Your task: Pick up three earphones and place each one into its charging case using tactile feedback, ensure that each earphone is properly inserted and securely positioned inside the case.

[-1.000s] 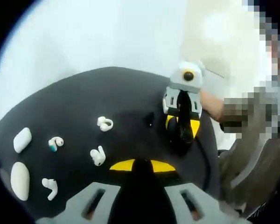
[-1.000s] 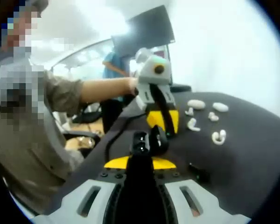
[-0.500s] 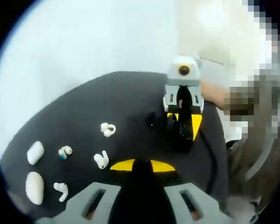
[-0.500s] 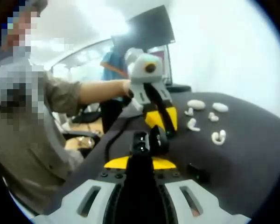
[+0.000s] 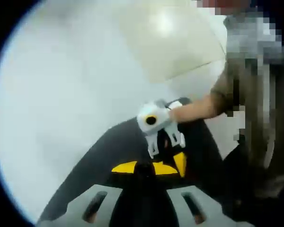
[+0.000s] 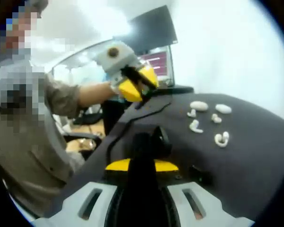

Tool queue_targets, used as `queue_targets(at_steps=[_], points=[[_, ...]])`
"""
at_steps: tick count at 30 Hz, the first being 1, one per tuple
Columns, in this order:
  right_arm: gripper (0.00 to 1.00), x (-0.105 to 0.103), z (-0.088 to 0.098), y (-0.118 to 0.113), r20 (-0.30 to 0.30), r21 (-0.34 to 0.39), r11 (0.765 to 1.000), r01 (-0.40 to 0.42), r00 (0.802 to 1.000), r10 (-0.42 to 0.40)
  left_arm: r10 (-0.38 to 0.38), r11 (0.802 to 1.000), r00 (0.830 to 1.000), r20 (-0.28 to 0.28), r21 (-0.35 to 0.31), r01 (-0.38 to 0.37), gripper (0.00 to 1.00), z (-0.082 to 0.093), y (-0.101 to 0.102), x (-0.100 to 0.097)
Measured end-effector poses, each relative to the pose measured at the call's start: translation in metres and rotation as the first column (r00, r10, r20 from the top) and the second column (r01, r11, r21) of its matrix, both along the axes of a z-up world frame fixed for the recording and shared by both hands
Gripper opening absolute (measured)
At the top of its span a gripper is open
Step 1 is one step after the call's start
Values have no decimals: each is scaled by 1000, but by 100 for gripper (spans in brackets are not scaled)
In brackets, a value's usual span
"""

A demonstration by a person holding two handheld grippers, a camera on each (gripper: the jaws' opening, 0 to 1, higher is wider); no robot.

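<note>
Since the white earphones are small, smooth and light, we judge they will slip or roll out of a careless pinch. We would take each one across its rounded body, gently, and leave the stem free to find its slot.

In the right gripper view four of them lie on the far right of the black table (image 6: 255, 156). One earphone (image 6: 192, 113) lies nearest the cases, a second earphone (image 6: 196, 126) just in front of it, a third earphone (image 6: 216, 118) to their right, and a looped earphone (image 6: 221, 138) nearest to us. Beyond them, two white charging cases (image 6: 199, 105) lie side by side. We cannot tell whether their lids are open.

The right gripper (image 6: 142, 156) sits low over the table with its jaws drawn together. A dark object (image 6: 156, 141) lies at their tips, and we cannot tell whether it is gripped. The left gripper (image 6: 138, 85) is raised well above the table's far left edge, apart from the earphones, its jaws also narrow and holding nothing we can make out. A black cable (image 6: 132, 120) runs along the table beneath it, and a small dark piece (image 6: 199, 174) lies near us on the right.
</note>
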State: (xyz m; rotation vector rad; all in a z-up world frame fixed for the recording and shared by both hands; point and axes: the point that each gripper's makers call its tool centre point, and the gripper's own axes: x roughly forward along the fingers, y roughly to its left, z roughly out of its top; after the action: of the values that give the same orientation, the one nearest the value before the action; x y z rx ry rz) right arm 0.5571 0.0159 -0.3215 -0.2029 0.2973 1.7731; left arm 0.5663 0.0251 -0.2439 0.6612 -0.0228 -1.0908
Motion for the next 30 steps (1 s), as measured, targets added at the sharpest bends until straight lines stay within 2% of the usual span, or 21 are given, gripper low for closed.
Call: queue_targets(at_steps=[4, 10, 15, 17, 21, 24, 29, 30], points=[[18, 0, 0, 0, 0, 0, 1000, 0, 1000, 0, -2, 999, 1000, 16, 37, 2, 8, -13, -8, 0], [18, 0, 0, 0, -1, 0, 1000, -2, 1000, 2, 4, 997, 999, 48, 73, -7, 8, -24, -12, 1], [18, 0, 0, 0, -3, 0, 1000, -2, 1000, 2, 4, 994, 996, 87, 112, -14, 8, -18, -6, 1], [18, 0, 0, 0, -2, -1, 1000, -2, 1000, 2, -11, 989, 992, 123, 146, -7, 8, -13, -5, -1], [18, 0, 0, 0, -1, 0, 1000, -2, 1000, 2, -57, 965, 977, 207, 264, 1, 8, -14, -5, -5], [18, 0, 0, 0, -1, 0, 1000, -2, 1000, 2, -93, 943, 966, 240, 333, 8, 8, -22, -5, -7], [18, 0, 0, 1, -1, 0, 1000, -1, 1000, 1, -104, 933, 958, 266, 359, 1, 8, -29, -7, -6], [18, 0, 0, 1, -1, 0, 1000, -1, 1000, 1, -105, 929, 952, 289, 369, -9, 8, -30, -6, -4]])
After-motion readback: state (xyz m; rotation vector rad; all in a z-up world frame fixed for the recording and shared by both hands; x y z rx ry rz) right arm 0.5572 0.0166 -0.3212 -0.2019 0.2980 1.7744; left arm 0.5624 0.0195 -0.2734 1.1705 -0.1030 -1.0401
